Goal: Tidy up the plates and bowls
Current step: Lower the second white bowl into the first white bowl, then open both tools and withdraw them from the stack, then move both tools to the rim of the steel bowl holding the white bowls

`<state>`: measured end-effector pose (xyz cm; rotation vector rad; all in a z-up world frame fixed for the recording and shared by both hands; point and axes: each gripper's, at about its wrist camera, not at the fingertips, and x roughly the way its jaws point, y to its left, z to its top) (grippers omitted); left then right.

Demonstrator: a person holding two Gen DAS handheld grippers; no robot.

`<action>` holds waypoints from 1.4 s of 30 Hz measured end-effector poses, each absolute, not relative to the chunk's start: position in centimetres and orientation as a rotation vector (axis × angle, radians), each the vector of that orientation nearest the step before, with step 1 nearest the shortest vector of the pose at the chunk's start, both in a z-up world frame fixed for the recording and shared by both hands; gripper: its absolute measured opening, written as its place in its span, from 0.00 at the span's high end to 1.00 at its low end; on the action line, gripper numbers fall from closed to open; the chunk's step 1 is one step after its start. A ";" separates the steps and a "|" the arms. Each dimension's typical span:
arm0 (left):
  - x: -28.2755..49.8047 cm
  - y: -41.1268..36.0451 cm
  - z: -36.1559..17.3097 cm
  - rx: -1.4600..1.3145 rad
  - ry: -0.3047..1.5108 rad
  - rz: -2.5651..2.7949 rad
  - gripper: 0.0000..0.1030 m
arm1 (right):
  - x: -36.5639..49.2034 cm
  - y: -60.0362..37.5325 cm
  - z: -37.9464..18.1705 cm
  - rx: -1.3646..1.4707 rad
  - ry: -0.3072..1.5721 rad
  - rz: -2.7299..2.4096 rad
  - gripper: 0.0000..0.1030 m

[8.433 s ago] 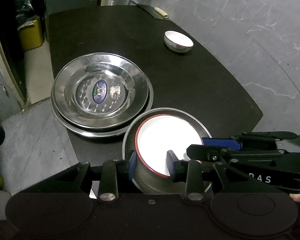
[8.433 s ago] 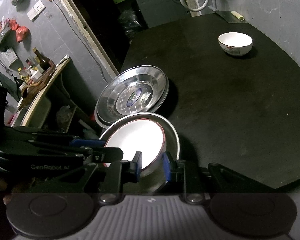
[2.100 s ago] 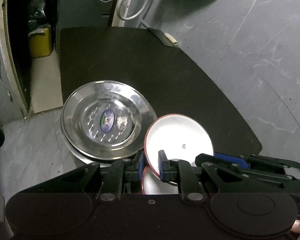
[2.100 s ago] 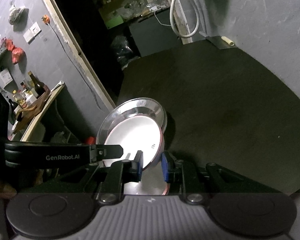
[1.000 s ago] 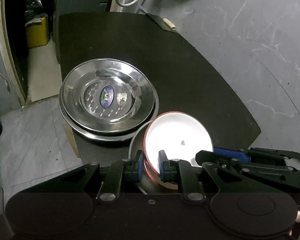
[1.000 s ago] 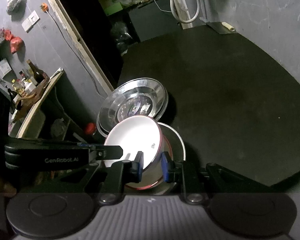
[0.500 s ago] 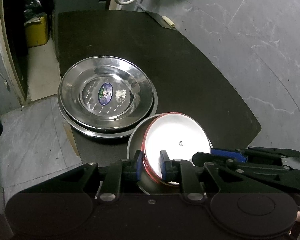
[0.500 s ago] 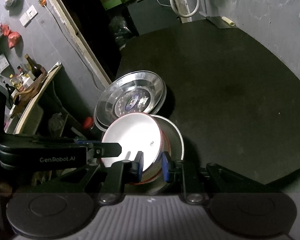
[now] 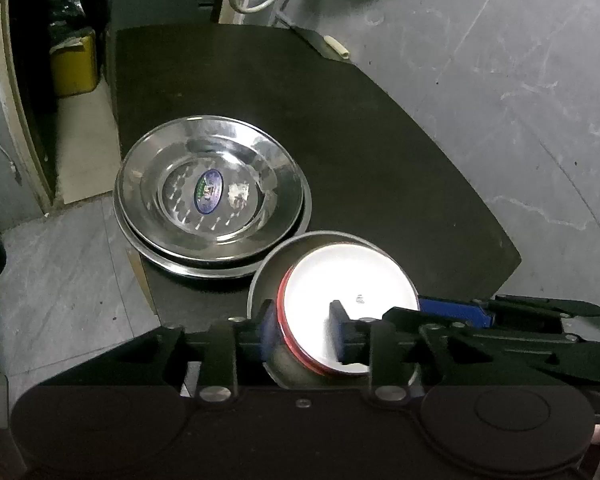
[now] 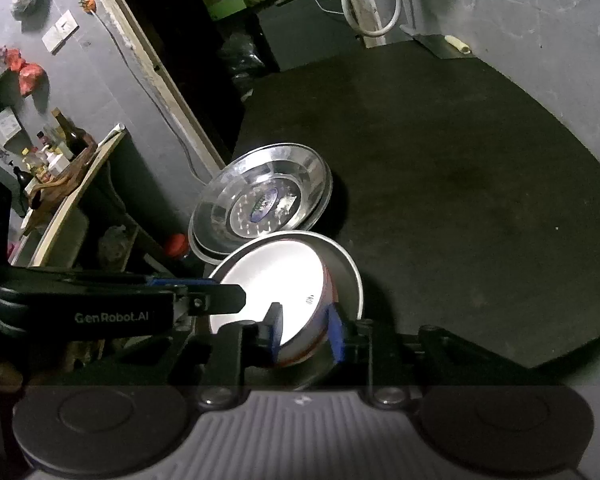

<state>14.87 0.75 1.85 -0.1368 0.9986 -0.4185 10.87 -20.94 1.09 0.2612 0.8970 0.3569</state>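
Note:
A white bowl with a red rim (image 9: pixel 346 298) (image 10: pixel 276 280) sits inside a steel bowl (image 9: pixel 268 276) (image 10: pixel 348 276) at the near edge of the black table. My left gripper (image 9: pixel 304 332) is open with its jaws on either side of the white bowl's left rim. My right gripper (image 10: pixel 306 334) is open with its jaws on either side of the bowl's right rim. Stacked steel plates (image 9: pixel 210 196) (image 10: pixel 260 200) lie just beyond the bowls.
The black table (image 9: pixel 380 140) (image 10: pixel 460 160) stretches away to a grey wall. A small pale object (image 9: pixel 336 49) lies on a dark pad at its far edge. A shelf with bottles (image 10: pixel 56 148) stands left, off the table, and a yellow box (image 9: pixel 74 66) sits on the floor.
Both grippers lowered the white red-rimmed bowl into the steel bowl, and their jaws have now widened off its rim.

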 end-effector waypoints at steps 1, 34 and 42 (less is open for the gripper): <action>14.8 0.8 2.0 -0.138 0.990 -0.417 0.61 | 10.8 -21.0 1.2 0.258 0.892 0.357 0.71; 14.3 14.6 2.3 -0.265 0.826 0.196 0.01 | 10.1 -24.1 5.8 0.086 0.740 0.115 0.00; 13.3 16.1 -3.0 -0.190 0.897 0.200 0.01 | 13.6 -24.7 3.7 -0.051 0.870 0.243 0.00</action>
